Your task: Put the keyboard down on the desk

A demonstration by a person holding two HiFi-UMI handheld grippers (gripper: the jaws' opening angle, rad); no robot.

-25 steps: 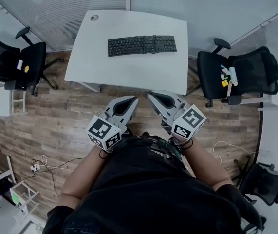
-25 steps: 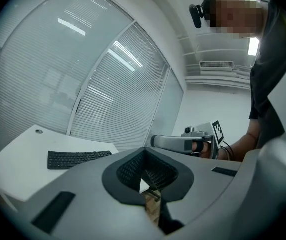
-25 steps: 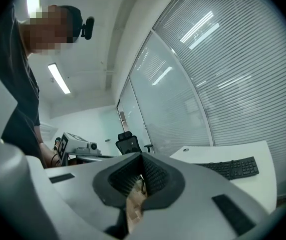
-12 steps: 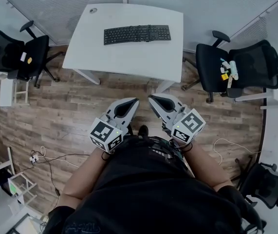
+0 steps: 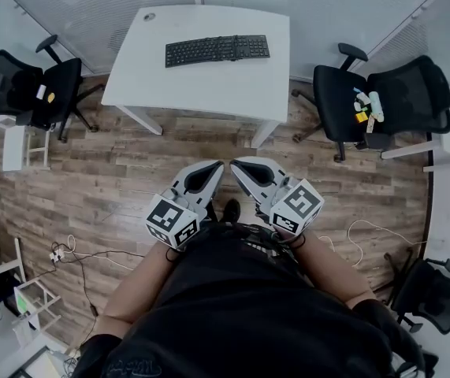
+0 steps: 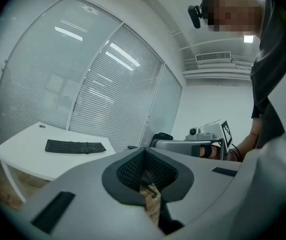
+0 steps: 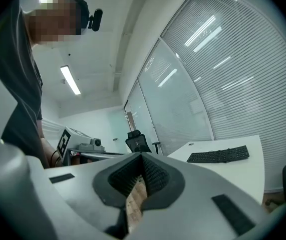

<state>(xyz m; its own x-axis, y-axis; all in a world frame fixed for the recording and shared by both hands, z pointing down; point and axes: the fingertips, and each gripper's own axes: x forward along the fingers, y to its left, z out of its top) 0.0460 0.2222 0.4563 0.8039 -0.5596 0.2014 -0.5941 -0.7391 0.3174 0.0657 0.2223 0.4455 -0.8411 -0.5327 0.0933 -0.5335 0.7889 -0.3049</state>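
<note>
A black keyboard [image 5: 217,50] lies flat on the white desk [image 5: 201,93] near its far edge; it also shows as the keyboard [image 6: 75,146] in the left gripper view and the keyboard [image 7: 218,155] in the right gripper view. Both grippers are held close to the person's body, well short of the desk. My left gripper [image 5: 216,164] is shut and holds nothing. My right gripper [image 5: 236,164] is shut too, with nothing between its jaws. The two tips nearly meet above the wooden floor.
Black office chairs stand left [image 5: 31,93] and right [image 5: 382,105] of the desk, the right one with small items on its seat. Another chair [image 5: 433,294] is at the lower right. Cables [image 5: 75,258] lie on the floor at the left. Glass walls with blinds stand behind the desk.
The desk and keyboard have slid up and away in the head view as the person steps back. The right gripper has drifted slightly left, towards the left one.
</note>
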